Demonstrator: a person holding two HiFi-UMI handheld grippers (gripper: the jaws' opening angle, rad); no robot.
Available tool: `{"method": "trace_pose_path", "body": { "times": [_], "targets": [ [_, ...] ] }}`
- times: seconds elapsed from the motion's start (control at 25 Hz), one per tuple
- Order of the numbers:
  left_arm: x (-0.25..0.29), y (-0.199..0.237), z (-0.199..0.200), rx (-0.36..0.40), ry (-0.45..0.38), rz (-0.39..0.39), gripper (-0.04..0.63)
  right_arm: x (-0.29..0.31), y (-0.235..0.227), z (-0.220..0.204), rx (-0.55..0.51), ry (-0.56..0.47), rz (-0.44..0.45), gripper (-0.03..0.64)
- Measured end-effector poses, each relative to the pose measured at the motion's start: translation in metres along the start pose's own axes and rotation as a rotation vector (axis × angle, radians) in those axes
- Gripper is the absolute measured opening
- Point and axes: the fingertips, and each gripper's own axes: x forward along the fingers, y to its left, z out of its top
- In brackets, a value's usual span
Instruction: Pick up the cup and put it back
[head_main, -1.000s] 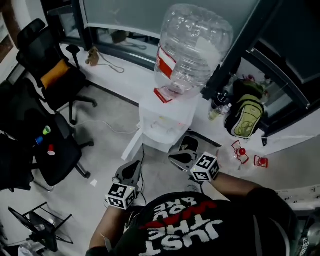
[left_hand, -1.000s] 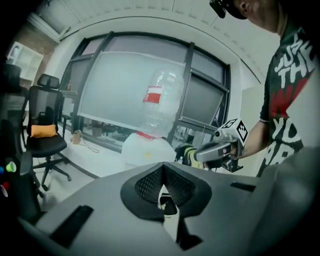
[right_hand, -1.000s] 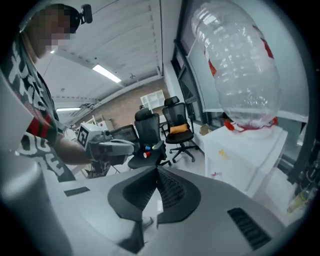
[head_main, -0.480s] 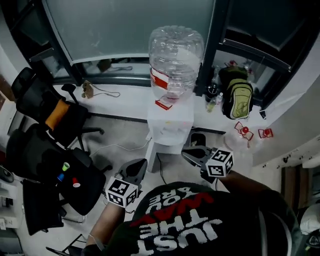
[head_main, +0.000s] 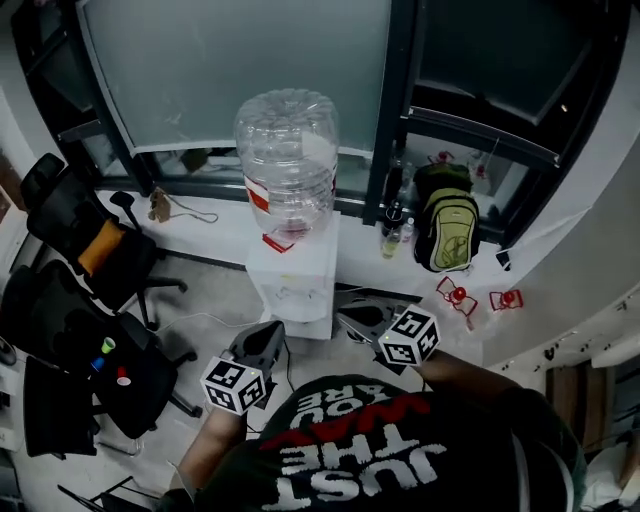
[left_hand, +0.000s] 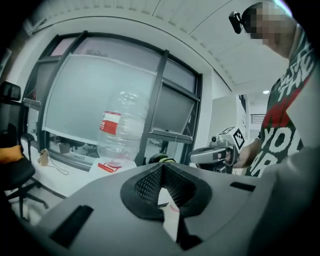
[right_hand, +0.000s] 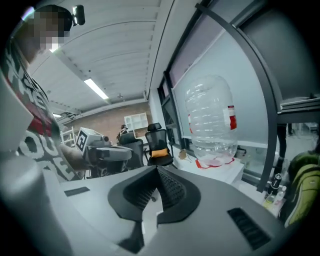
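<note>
I see no cup in any view. My left gripper (head_main: 268, 340) and right gripper (head_main: 352, 318) are held side by side in front of my chest, both pointing towards a white water dispenser (head_main: 295, 285) with a large, empty clear bottle (head_main: 288, 165) on top. The left gripper's (left_hand: 162, 167) jaws meet at the tip with nothing between them, and so do the right gripper's (right_hand: 157, 172). Each gripper view shows the other gripper beside it: the right gripper (left_hand: 215, 154) and the left gripper (right_hand: 105, 150). The bottle (left_hand: 120, 130) stands ahead of both.
Black office chairs (head_main: 95, 250) stand at the left, one with an orange cushion. A green and black backpack (head_main: 445, 225) and small bottles (head_main: 393, 240) sit on the white sill (head_main: 215, 235) under the dark-framed window. Red clips (head_main: 455, 297) lie on the ledge at the right.
Both grippers have risen together and stayed shut. The head view has tilted up, so the dispenser sits further left and more of the window shows.
</note>
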Motion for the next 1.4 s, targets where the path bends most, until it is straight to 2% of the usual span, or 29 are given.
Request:
{"method": "trace_pose_path", "body": {
  "times": [0.2,0.4,0.48,0.64,0.84,1.4],
  "targets": [
    [0.024,-0.020,0.021,-0.044,-0.048,0.035,0.008,-0.028,-0.021,0.015,-0.005,-0.012,0.026,0.032],
    [0.007,-0.009,0.031,0.035,-0.027,0.018,0.008,-0.015,-0.018,0.037,0.030,-0.088,0.013,0.032],
    [-0.004,0.000,0.031,0.040,-0.021,0.013,0.008,-0.005,-0.011,0.040,0.053,-0.112,-0.003,0.032],
    [-0.015,0.015,0.031,0.057,-0.032,0.007,0.008,0.013,0.001,0.043,-0.001,-0.101,-0.013,0.032],
    [-0.013,0.016,0.024,0.027,-0.041,0.000,0.008,0.017,0.007,0.041,-0.030,-0.078,-0.022,0.032],
    [-0.013,0.004,0.022,0.014,-0.058,0.021,0.008,0.005,0.005,0.037,-0.049,-0.061,-0.004,0.032]
  ]
}}
